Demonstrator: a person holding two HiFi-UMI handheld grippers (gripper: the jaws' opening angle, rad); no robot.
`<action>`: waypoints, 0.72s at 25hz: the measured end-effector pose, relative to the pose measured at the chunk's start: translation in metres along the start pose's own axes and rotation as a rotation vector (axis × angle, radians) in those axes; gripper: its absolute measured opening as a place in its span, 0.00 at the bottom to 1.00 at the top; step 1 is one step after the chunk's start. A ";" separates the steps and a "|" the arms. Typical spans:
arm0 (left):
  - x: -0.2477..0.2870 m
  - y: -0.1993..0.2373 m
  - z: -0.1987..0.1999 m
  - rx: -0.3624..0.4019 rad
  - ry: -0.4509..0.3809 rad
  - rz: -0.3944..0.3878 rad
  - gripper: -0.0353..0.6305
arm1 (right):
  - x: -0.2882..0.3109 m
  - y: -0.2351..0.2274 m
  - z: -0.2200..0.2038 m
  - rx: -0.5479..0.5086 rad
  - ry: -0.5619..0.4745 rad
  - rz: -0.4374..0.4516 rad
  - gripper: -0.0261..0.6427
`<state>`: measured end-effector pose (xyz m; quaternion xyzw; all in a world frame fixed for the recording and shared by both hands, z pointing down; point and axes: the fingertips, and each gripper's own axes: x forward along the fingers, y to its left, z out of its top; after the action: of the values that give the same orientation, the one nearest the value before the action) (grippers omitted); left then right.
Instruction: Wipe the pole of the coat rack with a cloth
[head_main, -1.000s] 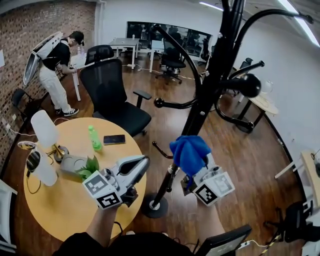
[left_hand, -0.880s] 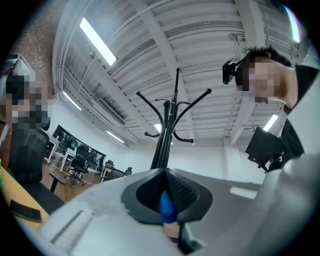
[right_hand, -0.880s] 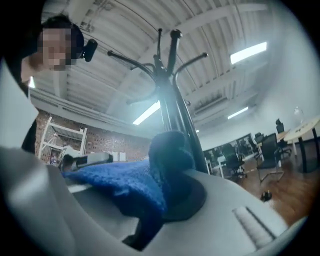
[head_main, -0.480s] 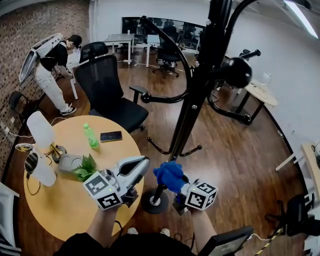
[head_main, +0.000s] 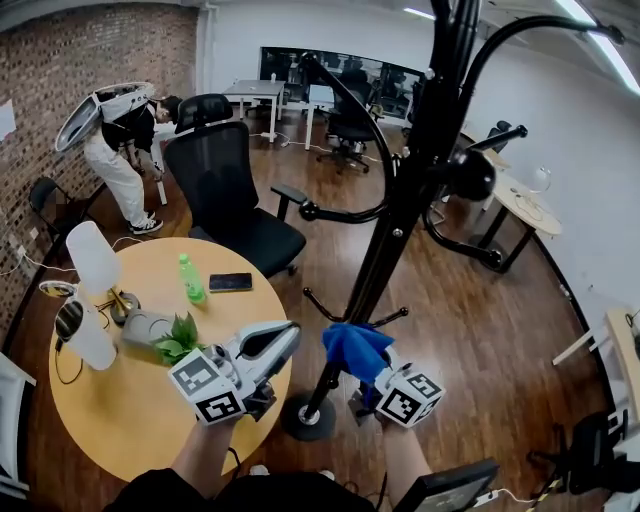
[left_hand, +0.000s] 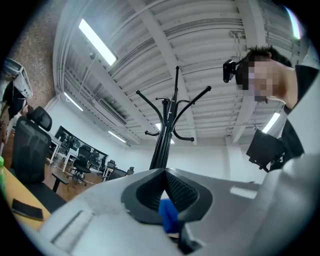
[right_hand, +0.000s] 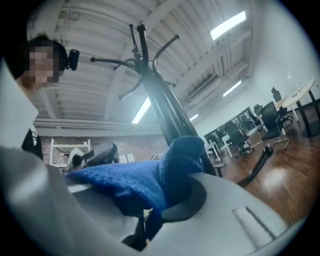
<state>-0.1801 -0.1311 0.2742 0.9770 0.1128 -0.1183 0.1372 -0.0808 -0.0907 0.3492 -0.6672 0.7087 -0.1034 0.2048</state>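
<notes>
Pole (head_main: 396, 232): black and upright on a round base (head_main: 300, 416) on the wood floor (head_main: 480, 320). Its long axis is vertical. In the head view it runs from the base at lower centre up toward the top right, where curved hooks (head_main: 340, 90) branch off.
Pole seen from the grippers: both gripper views look up along it, with its hooks spread against the ceiling.
Cloth (head_main: 355, 346): blue and bunched, low on the pole just above the base, lying against the pole's right side. In the right gripper view it spreads across the jaws from left to right, and one fold stands up in front of the pole.
Right gripper (head_main: 368, 378): its jaws are clamped on the cloth, which covers their tips. It points up and left at the pole.
Left gripper (head_main: 282, 334): its jaws are closed tip to tip and clamp nothing. It points up and right toward the pole, near it but not touching, left of the cloth, above the table's near edge.
Table (head_main: 110, 430): round and wooden, just left of the base. A green bottle (head_main: 190, 278), a dark phone (head_main: 231, 283) and a small plant (head_main: 178, 338) are on it.
Chair (head_main: 225, 190): a black office chair behind the table, its back toward the left.
Person (head_main: 125, 150): bent over near the brick wall at the far left, well apart from the pole.
</notes>
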 end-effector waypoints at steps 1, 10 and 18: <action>-0.001 -0.001 0.002 0.004 -0.006 0.001 0.05 | 0.003 0.006 0.024 -0.019 -0.054 0.012 0.07; -0.015 -0.007 0.020 0.043 -0.052 0.013 0.05 | 0.032 0.093 0.225 -0.221 -0.409 0.117 0.07; -0.031 -0.003 0.040 0.078 -0.106 0.047 0.05 | 0.014 0.220 0.282 -0.420 -0.489 0.359 0.07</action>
<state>-0.2182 -0.1457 0.2446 0.9763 0.0777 -0.1711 0.1077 -0.1592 -0.0491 0.0024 -0.5645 0.7504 0.2445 0.2417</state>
